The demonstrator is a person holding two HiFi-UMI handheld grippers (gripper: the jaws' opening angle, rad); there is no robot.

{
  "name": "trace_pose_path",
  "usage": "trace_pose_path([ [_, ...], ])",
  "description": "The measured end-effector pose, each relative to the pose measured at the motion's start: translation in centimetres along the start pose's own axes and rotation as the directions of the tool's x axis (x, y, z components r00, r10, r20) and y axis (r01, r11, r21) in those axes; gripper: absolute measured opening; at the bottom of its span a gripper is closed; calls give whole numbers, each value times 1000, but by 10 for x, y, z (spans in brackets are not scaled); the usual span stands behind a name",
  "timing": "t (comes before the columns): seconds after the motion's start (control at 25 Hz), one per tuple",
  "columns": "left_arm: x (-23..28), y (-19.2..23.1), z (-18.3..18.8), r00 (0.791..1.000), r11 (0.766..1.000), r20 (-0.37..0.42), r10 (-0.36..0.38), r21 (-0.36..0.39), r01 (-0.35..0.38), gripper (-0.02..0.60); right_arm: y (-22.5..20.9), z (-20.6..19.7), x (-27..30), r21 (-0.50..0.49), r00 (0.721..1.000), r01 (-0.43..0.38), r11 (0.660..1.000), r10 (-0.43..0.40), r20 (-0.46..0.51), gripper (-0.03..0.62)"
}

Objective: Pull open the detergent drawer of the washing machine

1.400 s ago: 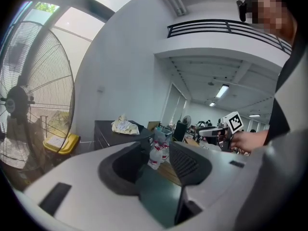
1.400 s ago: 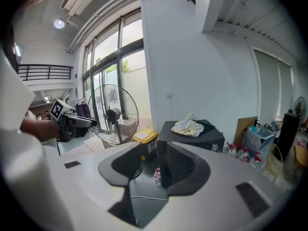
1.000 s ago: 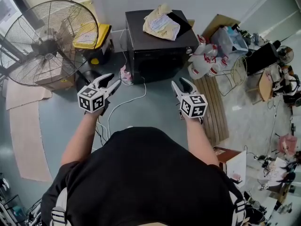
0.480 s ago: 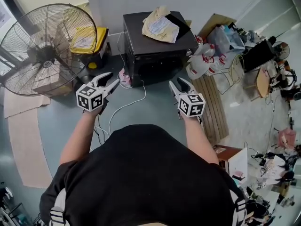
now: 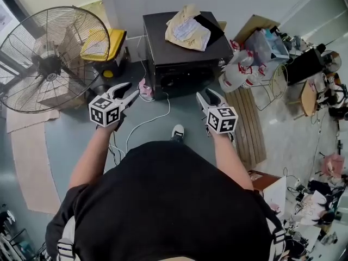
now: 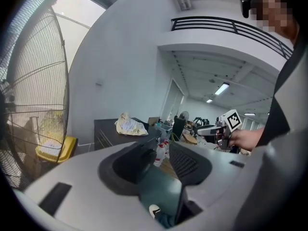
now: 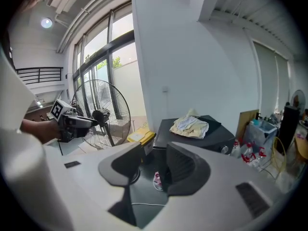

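A dark grey washing machine (image 5: 184,47) stands against the white wall, also seen in the right gripper view (image 7: 192,137) and the left gripper view (image 6: 108,131). Crumpled cloth (image 5: 186,28) lies on its top. The detergent drawer cannot be made out. My left gripper (image 5: 128,93) is open with nothing between its jaws, a short way left of the machine's front. My right gripper (image 5: 209,98) is open and empty, just in front of the machine's right corner. Neither touches the machine.
A big floor fan (image 5: 51,56) stands at the left, beside a yellow-lidded box (image 5: 105,45). White bottles (image 5: 236,72) and a wooden pallet (image 5: 247,121) sit right of the machine. A white cable (image 5: 147,118) runs over the floor. My shoe (image 5: 177,131) shows below.
Both grippers stay nearly still, jaws unchanged. The view has shifted slightly, and a shoe now shows between my arms.
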State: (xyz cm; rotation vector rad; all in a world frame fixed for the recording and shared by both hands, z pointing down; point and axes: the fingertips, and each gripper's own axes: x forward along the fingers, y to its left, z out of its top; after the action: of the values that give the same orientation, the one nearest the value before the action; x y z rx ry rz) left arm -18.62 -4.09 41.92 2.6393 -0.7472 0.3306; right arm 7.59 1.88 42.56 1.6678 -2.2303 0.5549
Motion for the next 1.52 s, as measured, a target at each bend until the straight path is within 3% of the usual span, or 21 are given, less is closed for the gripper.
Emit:
trace_pose_path([
  [0.64,128,27,19,995,994,-52,85,-60,-88,191,-113,33,104,-11,989,-133,991,132,-60,169],
  [0.96,162,56,8,982,978,-87,165,-111,-174,190,-144,30,145,-23,973,-208,978,204,-110,169],
  [1.52,209,89,-23,960,950,-153,233,-176,-258,190,-171,-1,203,-36,930,-303,952,288,-229,169],
])
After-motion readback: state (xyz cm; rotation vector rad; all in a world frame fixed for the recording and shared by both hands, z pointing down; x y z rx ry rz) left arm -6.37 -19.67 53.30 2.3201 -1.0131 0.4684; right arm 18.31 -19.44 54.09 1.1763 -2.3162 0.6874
